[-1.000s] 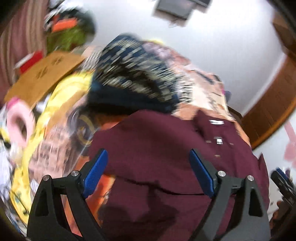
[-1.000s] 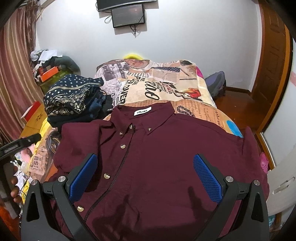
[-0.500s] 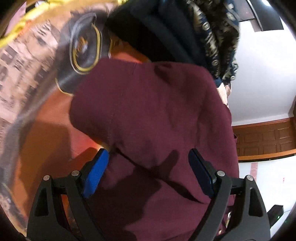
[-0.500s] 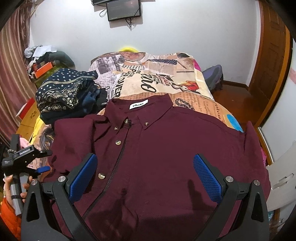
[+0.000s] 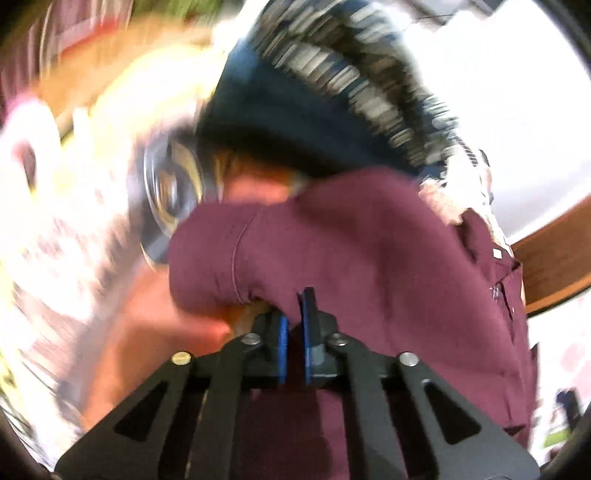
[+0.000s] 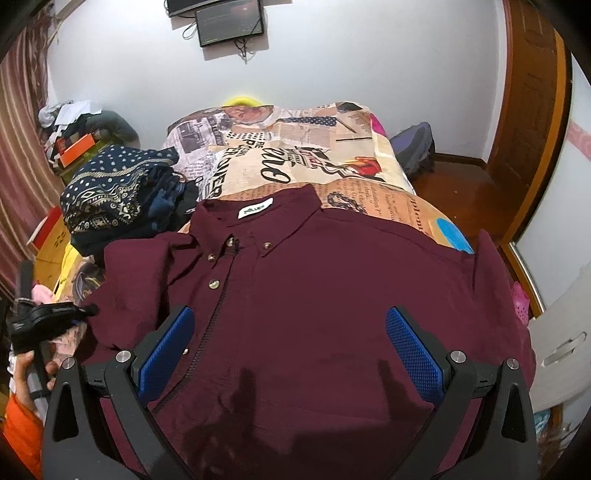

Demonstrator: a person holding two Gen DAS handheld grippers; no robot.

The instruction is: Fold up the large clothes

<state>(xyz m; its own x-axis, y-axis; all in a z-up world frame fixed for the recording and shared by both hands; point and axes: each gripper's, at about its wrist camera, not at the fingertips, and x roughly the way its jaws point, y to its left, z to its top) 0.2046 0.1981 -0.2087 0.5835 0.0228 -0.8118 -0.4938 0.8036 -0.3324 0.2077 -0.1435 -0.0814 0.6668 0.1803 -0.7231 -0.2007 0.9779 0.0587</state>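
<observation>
Left tool (image 5: 293, 314): clenched on a fold of the maroon shirt (image 6: 314, 314), cloth being pinched between the blue pads (image 5: 282, 339) at the shirt's left sleeve edge; the left wrist view is smeared by blur.
Left hand (image 6: 27, 365): seen at the far left of the right wrist view, wrapped around the left tool's handle.
Right tool (image 6: 290, 347): released, its pads spread wide and held above the near part of the shirt, nothing gripped between them.
Maroon shirt: laid flat, front up and buttoned, on the near half of the bed (image 6: 295, 162), collar and white label toward the far end.
Bed: covered by a newspaper-print sheet, left bare beyond the collar.
Navy patterned clothes (image 6: 118, 192): piled at the left of the bed, just beside the shirt's left shoulder.
Screen (image 6: 229, 20): mounted on the far white wall.
Wooden door (image 6: 532, 110): seen at the right.
</observation>
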